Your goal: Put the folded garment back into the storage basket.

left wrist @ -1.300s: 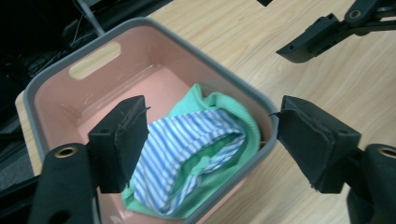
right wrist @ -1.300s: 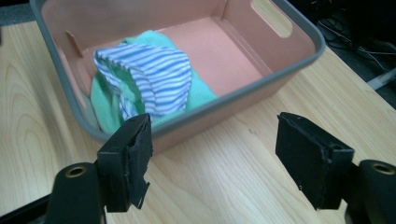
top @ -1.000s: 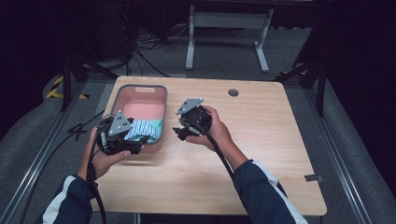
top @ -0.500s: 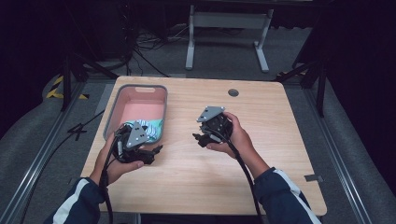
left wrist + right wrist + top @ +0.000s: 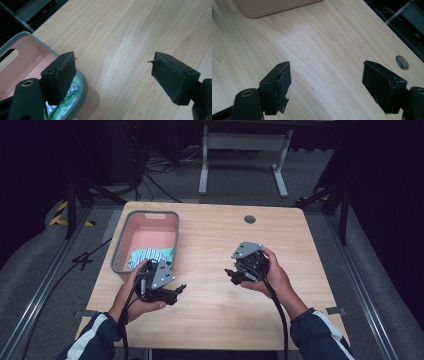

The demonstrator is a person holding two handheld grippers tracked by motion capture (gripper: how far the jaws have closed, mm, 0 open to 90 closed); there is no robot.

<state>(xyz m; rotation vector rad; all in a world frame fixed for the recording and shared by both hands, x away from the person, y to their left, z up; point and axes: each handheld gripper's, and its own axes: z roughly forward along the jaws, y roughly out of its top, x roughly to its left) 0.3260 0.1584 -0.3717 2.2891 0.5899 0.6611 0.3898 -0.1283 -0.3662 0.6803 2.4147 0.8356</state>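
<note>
holding both tools over the table (image 5: 210,310), you have the left gripper (image 5: 113,80) spread wide beside the bin (image 5: 120,251). your right gripper (image 5: 327,87) gapes too, pinching nothing. striped cloth (image 5: 150,255) lies inside the bin.

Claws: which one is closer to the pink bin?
The left claw. It sits just off the near end of the pink bin; the right claw is over mid-table, farther away.

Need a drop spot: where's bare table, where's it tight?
Bare: the table right of the bin up to the hole, and the strip between the two hand-held grippers, left, right. Tight: near-left corner, by bin, cloth and left hand.
</note>
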